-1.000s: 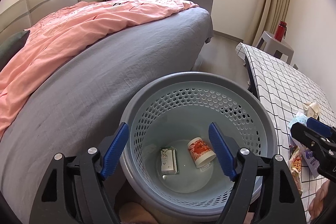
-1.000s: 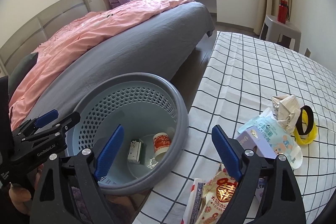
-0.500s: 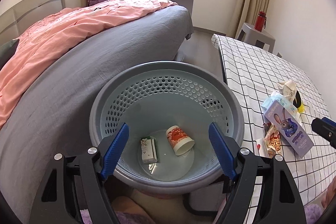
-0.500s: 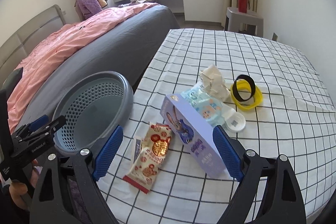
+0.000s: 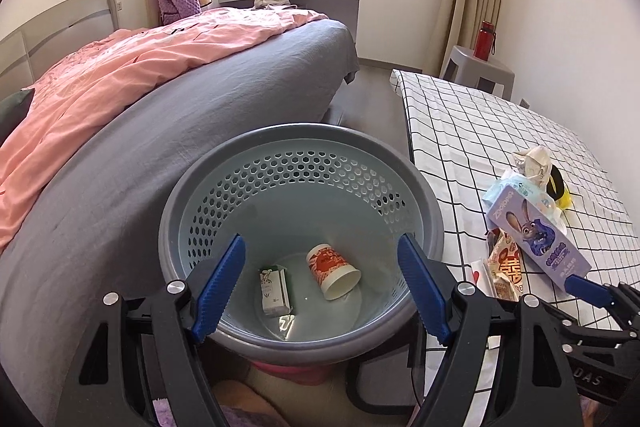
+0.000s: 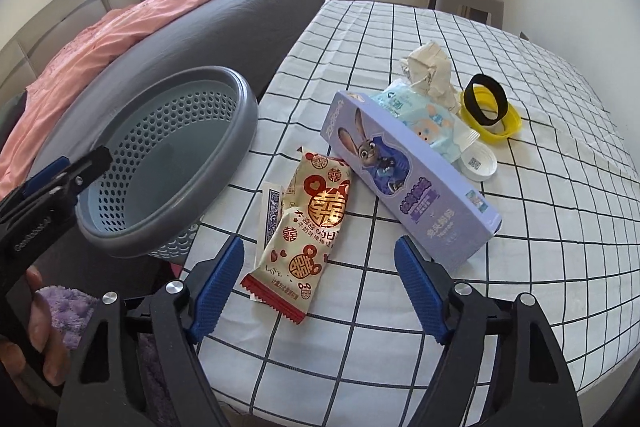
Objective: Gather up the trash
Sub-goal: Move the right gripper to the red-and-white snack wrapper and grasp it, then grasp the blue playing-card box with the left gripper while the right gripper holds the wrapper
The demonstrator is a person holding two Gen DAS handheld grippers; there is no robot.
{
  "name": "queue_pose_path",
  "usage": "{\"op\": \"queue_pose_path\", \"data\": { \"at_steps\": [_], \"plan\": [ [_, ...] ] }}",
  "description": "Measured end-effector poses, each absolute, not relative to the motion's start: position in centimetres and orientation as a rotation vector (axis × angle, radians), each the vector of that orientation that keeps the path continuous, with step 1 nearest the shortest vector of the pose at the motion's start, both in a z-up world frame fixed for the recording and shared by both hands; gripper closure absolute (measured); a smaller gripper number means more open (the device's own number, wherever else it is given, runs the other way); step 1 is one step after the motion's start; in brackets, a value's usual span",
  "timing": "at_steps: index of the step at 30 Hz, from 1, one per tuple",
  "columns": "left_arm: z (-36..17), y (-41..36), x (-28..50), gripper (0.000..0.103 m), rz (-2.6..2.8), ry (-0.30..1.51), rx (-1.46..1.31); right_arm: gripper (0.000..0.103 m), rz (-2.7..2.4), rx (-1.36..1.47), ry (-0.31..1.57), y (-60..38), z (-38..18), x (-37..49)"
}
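While my left gripper [image 5: 320, 283] hangs over the grey basket [image 5: 224, 163], its blue jaws stand wide apart with nothing between them. Down in the basket I see a paper cup [image 5: 334, 271] lying on its side and a small carton [image 5: 275, 291] just beside it — both on the pale floor of the bin.

My right gripper [image 6: 319, 283] is tipped down toward the checked tablecloth [image 6: 540, 247], and its jaws have just been closing a little, yet they remain apart and grip nothing. Between them, further along the table, lies the cream snack wrapper [image 6: 310, 227] with red printing, its red crimped end nearest the left jaw; I cannot see either pad touching it. A thin blue-patterned packet [image 6: 270, 215] peeks from under its left side.

Just right of the wrapper sits a long purple box [image 6: 404, 179] with a cartoon rabbit, angled across the cloth. Behind it are a light blue wipes pack [image 6: 428, 121], a crumpled tissue [image 6: 430, 71], a white lid [image 6: 478, 159] and a yellow ring [image 6: 510, 125] with a black band [image 6: 474, 107] standing in it.

The basket stands beside the table's edge, against the grey bed [image 6: 180, 27] with its pink quilt [image 5: 120, 67].
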State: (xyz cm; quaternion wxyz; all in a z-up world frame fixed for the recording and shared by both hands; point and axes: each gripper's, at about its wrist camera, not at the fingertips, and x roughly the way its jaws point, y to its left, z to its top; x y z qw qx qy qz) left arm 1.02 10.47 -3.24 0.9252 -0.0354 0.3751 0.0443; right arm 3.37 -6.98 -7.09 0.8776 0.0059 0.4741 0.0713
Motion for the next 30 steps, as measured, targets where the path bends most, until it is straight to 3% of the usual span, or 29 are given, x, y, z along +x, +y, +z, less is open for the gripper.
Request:
{"op": "queue_pose_path", "data": {
  "at_steps": [5, 12, 18, 22, 30],
  "plan": [
    [-3.6, 11.1, 1.0, 0.028, 0.087, 0.779, -0.086, 0.037, 0.116, 0.026, 1.026, -7.6, -8.7, 4.1],
    [-3.7, 11.3, 1.0, 0.028, 0.071, 0.784, -0.108, 0.038, 0.107, 0.006, 1.040, -7.6, -9.1, 4.3],
    [-3.8, 11.1, 1.0, 0.028, 0.060, 0.788, -0.108, 0.045, 0.112, -0.022, 1.051, -6.9, -9.5, 5.2],
    [-4.0, 11.0, 1.0, 0.028, 0.053, 0.795, -0.107, 0.061, 0.127, -0.016, 1.074, -6.8, -9.9, 5.9],
    [-4.3, 10.3, 0.7, 0.028, 0.037, 0.807, -0.086, 0.064, 0.164, 0.021, 1.031, -7.4, -8.4, 4.7]
  ]
}}
